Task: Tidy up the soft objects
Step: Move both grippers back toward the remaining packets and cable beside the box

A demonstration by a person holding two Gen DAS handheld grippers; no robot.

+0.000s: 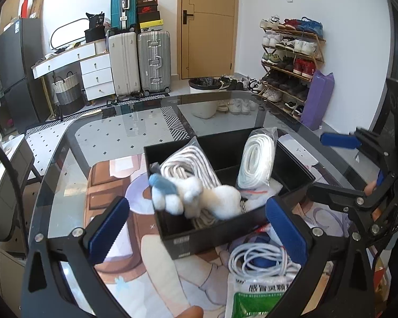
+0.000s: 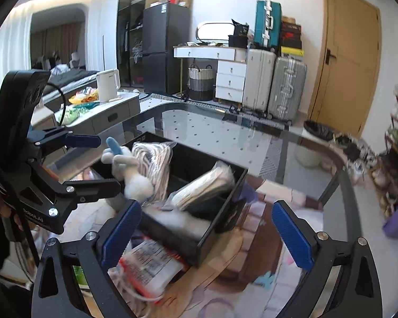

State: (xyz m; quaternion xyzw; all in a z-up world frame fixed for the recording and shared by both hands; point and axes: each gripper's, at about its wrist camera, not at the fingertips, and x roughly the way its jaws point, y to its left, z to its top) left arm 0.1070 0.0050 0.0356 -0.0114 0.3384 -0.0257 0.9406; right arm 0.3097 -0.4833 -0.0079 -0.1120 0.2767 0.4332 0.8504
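A black divided box (image 1: pixel 297 177) (image 2: pixel 220 235) stands on the glass table. A white plush toy with a blue ear (image 1: pixel 196 196) (image 2: pixel 130 169) lies over the box's near compartment, on a bagged coil of white rope (image 1: pixel 188 164) (image 2: pixel 154 159). A second bagged rope coil (image 1: pixel 257 159) (image 2: pixel 204 185) leans in the far compartment. My left gripper (image 1: pixel 196 228) is open, its blue pads either side of the box and toy, not touching the toy. My right gripper (image 2: pixel 207 235) is open and empty over the box's near corner; it also shows in the left wrist view (image 1: pixel 358 164).
A white cable coil (image 1: pixel 260 259) and a green-and-white packet (image 1: pixel 257 296) lie in front of the box. A red-and-white packet (image 2: pixel 151 267) lies by my right gripper. A printed mat (image 1: pixel 114 185) covers the table. Suitcases, drawers and a shoe rack stand beyond.
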